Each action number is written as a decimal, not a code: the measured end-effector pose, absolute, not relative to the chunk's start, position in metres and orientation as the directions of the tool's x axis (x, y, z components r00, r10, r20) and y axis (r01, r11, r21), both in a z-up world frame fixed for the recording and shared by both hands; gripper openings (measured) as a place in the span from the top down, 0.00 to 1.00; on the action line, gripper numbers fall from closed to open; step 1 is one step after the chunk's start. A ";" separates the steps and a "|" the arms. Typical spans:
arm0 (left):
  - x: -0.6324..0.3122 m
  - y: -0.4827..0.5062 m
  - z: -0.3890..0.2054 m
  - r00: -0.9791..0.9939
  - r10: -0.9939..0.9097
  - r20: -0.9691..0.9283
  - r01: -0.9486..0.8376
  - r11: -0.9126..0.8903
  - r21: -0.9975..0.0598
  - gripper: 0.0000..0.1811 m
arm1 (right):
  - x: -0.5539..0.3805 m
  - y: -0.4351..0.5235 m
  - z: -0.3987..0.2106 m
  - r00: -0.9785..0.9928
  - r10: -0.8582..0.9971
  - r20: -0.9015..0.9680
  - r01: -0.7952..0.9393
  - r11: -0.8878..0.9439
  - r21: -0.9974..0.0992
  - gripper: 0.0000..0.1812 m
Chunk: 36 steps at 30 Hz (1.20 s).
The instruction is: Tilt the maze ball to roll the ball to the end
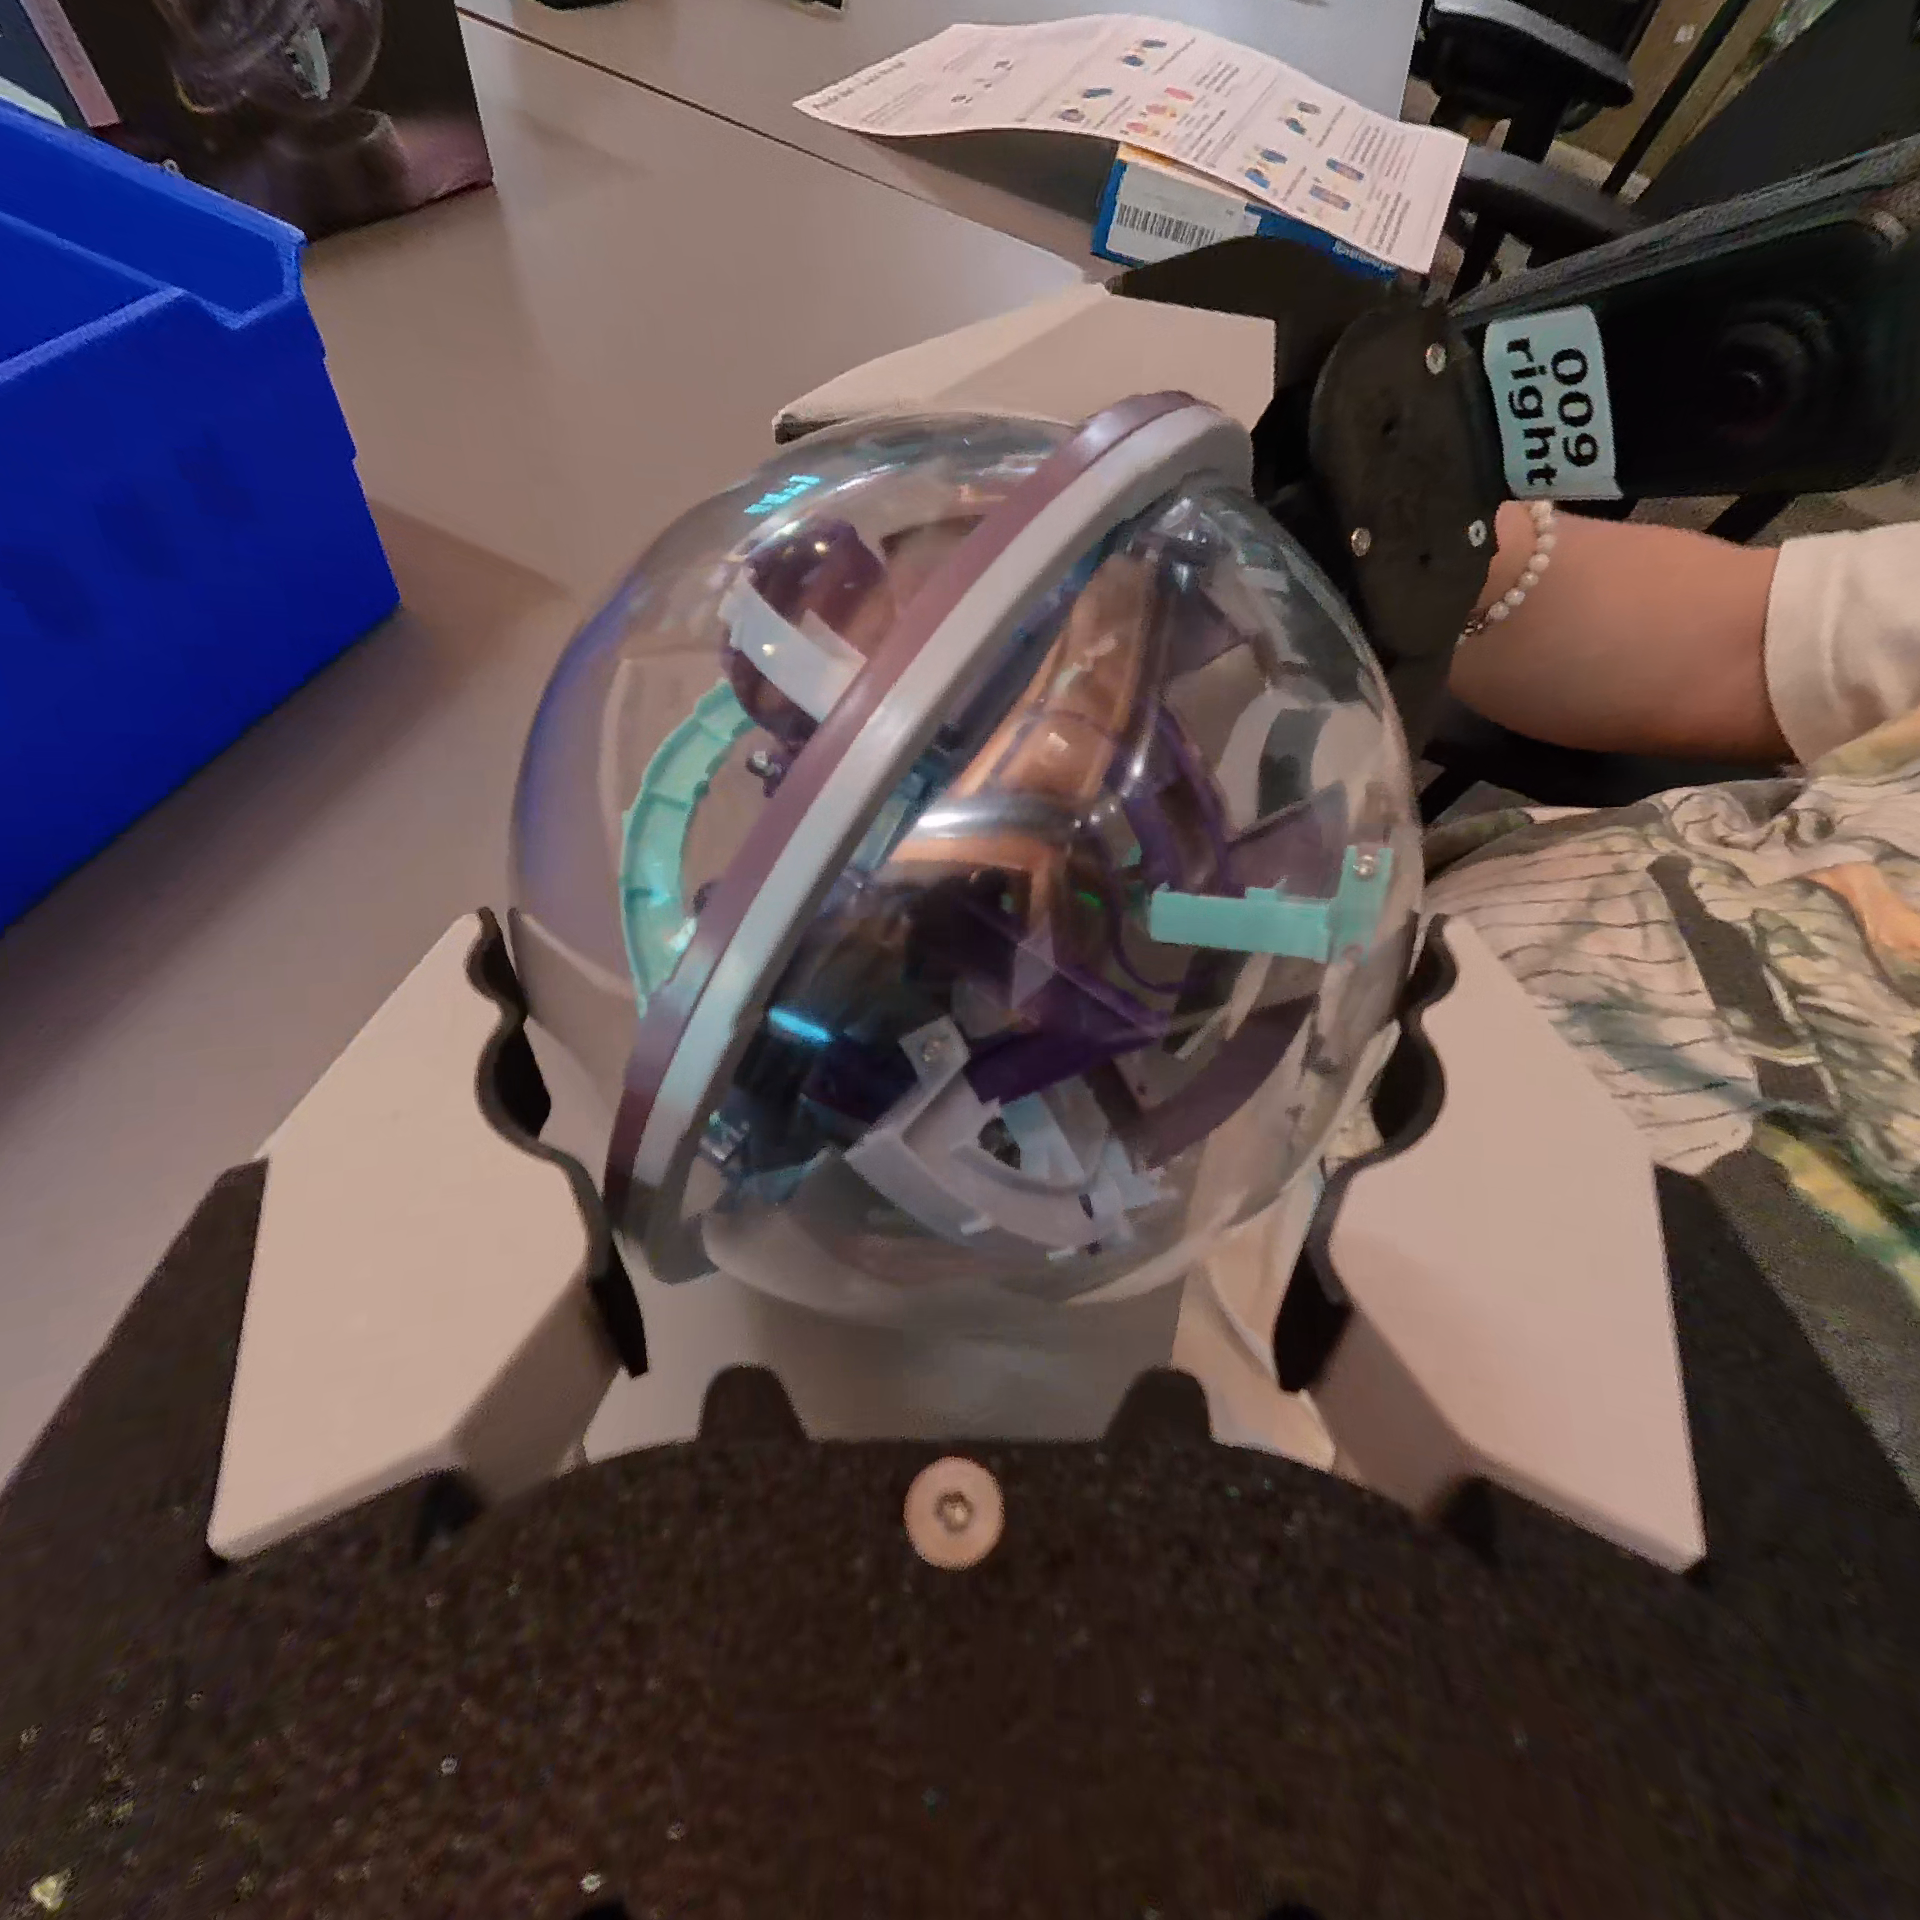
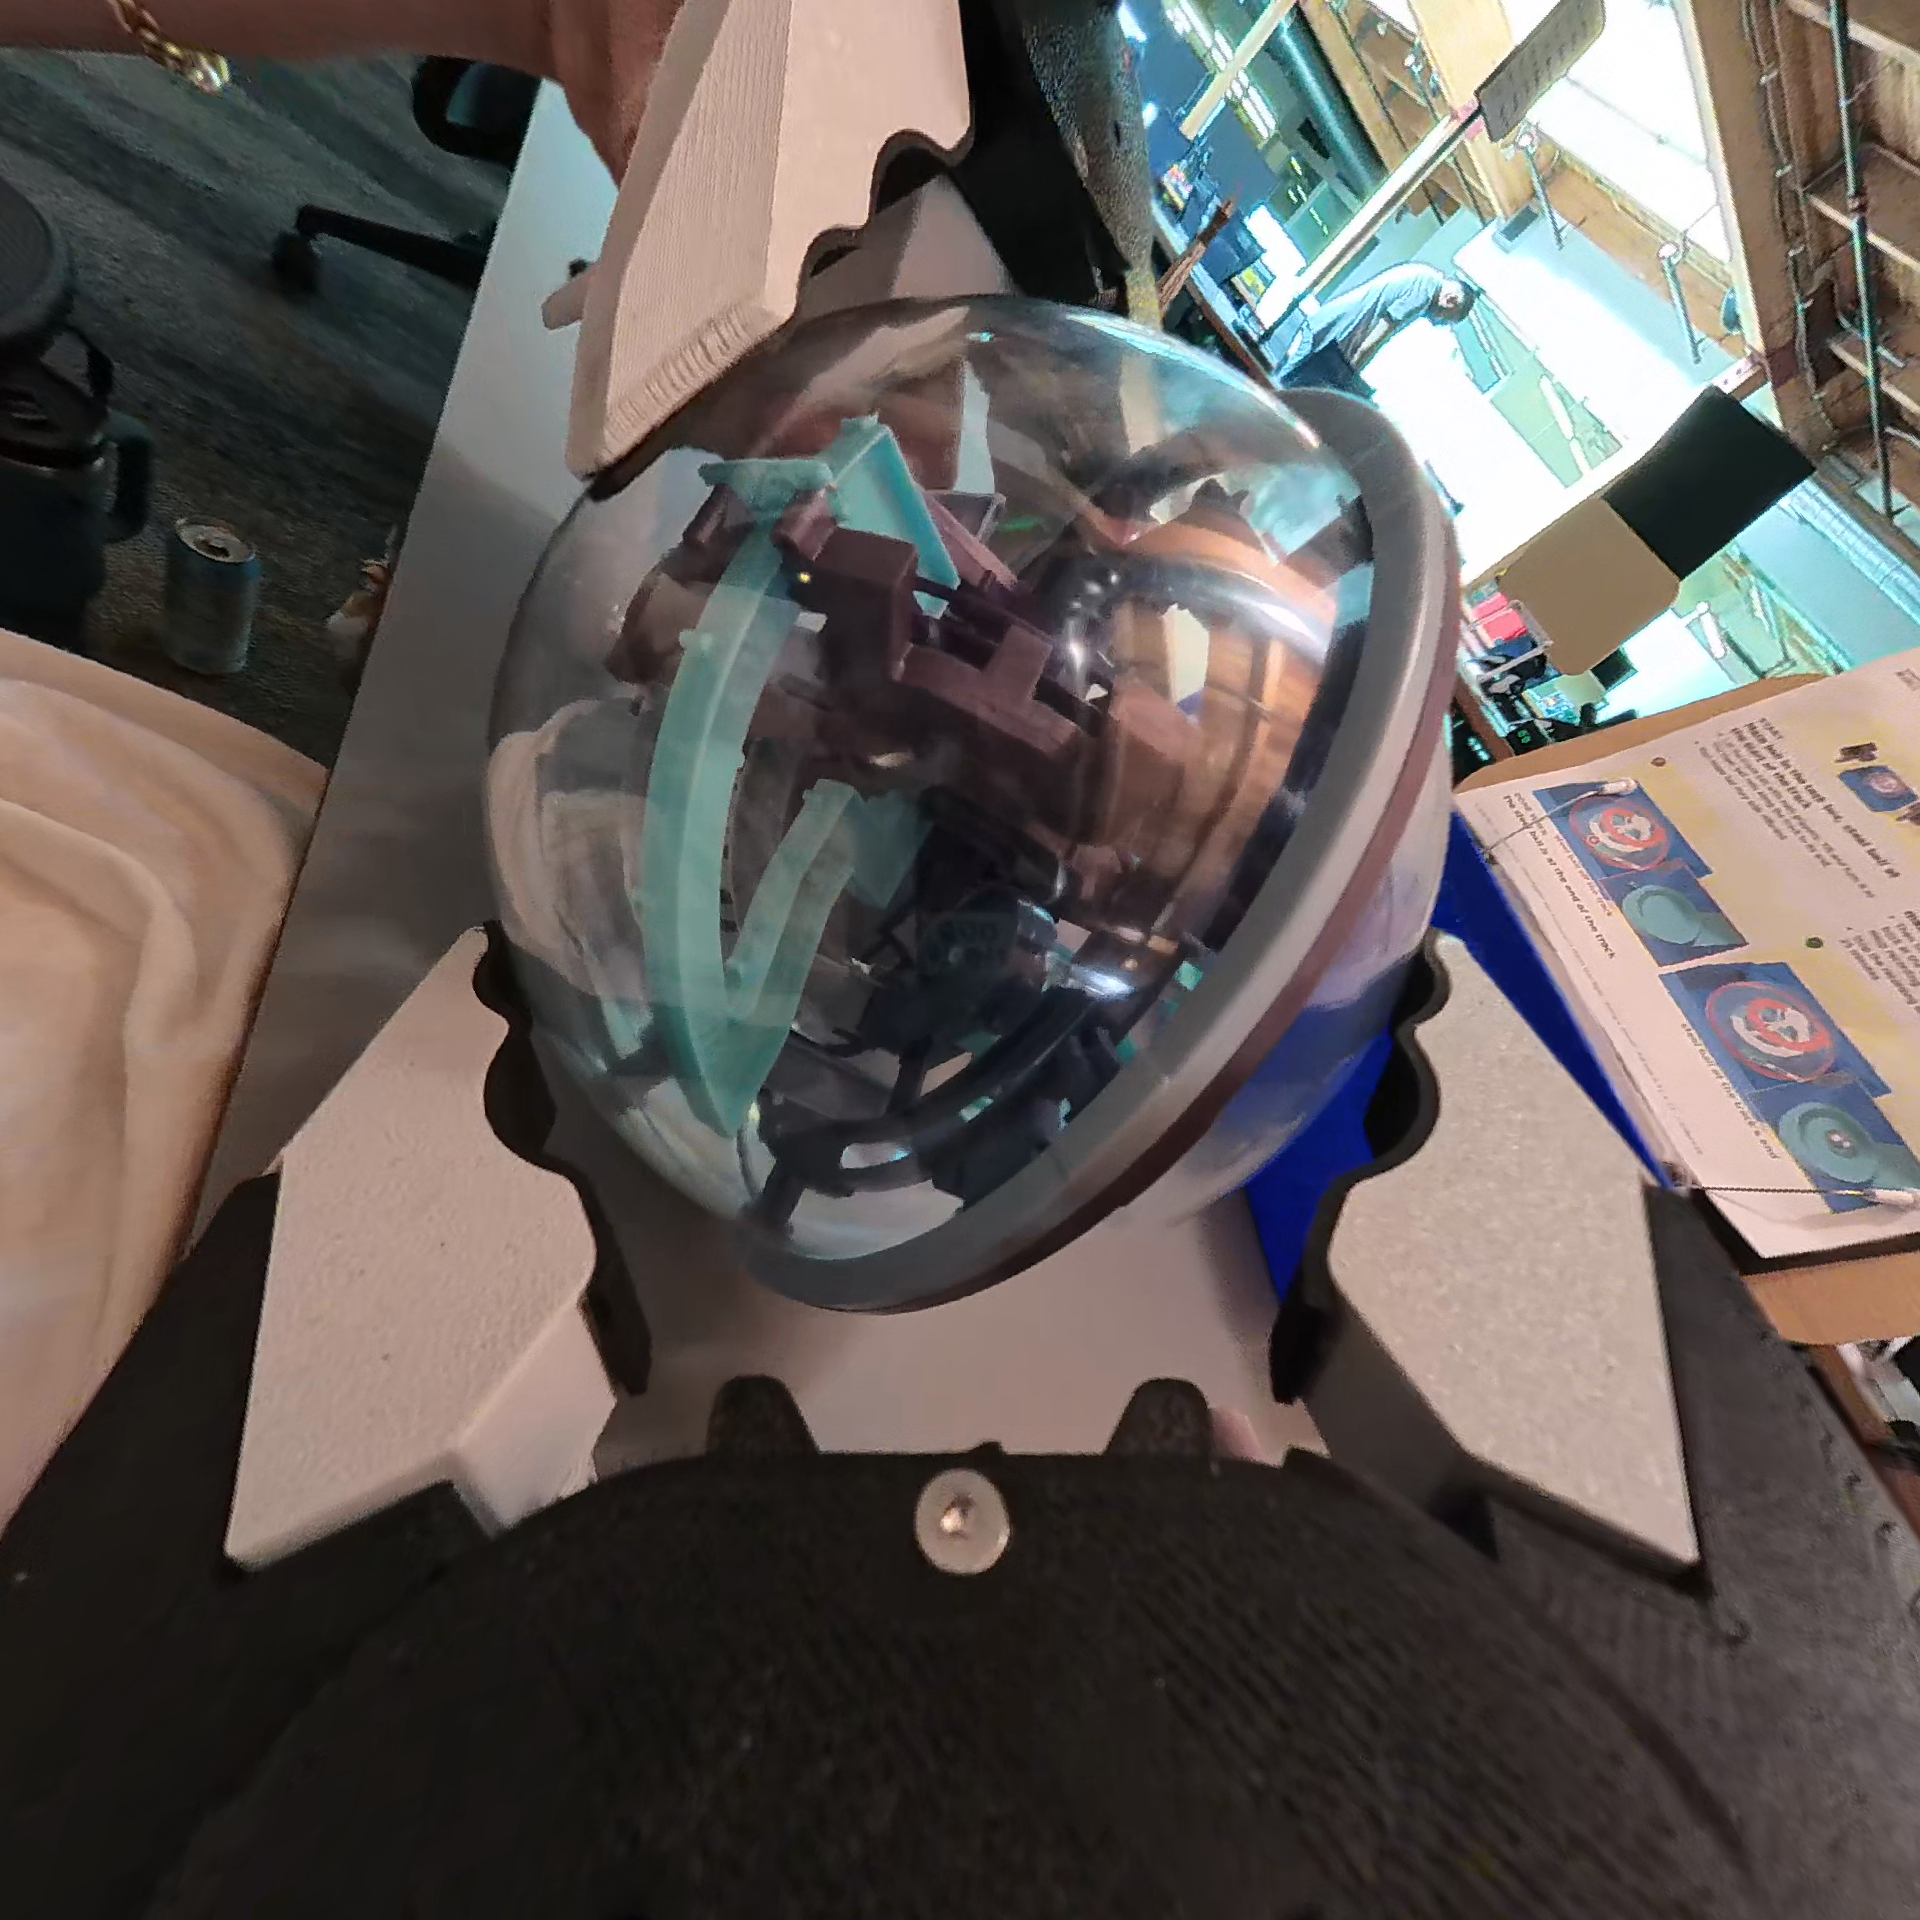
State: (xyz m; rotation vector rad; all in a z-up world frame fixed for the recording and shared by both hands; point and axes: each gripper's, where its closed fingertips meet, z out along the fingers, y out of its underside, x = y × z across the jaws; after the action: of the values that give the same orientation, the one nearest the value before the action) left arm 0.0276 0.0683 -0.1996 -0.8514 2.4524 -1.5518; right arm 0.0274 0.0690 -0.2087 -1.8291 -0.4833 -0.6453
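Observation:
The maze ball (image 1: pixel 966 862) is a clear sphere with a grey and purple rim band and teal, purple and white tracks inside. It is tilted and held above the table. My left gripper (image 1: pixel 964 930) is shut on it, one finger on each side. My right gripper (image 1: pixel 1392 499) presses the ball's upper right side. In the right wrist view the maze ball (image 2: pixel 966 779) sits between the fingers of my right gripper (image 2: pixel 956 945), which is shut on it. A finger of the left gripper (image 2: pixel 707 281) touches its top. I cannot pick out the small ball inside.
A blue bin (image 1: pixel 156 520) stands at the left on the grey table (image 1: pixel 623 260). A printed instruction sheet (image 1: pixel 1143 114) lies over a blue box (image 1: pixel 1174 213) at the back. A person's forearm (image 1: pixel 1621 644) is at the right. A can (image 2: pixel 213 592) stands on the floor.

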 end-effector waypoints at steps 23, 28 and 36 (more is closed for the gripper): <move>0.024 0.056 -0.197 -0.895 -0.446 -0.010 -0.205 0.429 -0.880 0.13 | 0.023 0.035 -0.202 0.757 0.162 0.633 0.647 -0.318 -0.693 0.28; 0.019 0.049 -0.203 -0.919 -0.387 -0.075 -0.135 0.488 -0.862 0.13 | 0.016 0.035 -0.198 0.819 0.189 0.542 0.574 -0.257 -0.778 0.24; 0.021 0.042 -0.212 -0.923 -0.368 -0.115 -0.107 0.529 -0.842 0.15 | 0.015 0.036 -0.201 0.856 0.192 0.480 0.516 -0.260 -0.816 0.16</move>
State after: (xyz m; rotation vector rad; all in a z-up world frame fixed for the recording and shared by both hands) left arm 0.0208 0.0416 -0.2121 -0.3975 2.4921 -1.3445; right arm 0.0155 0.0362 -0.2005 -1.8368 -0.5336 -0.3369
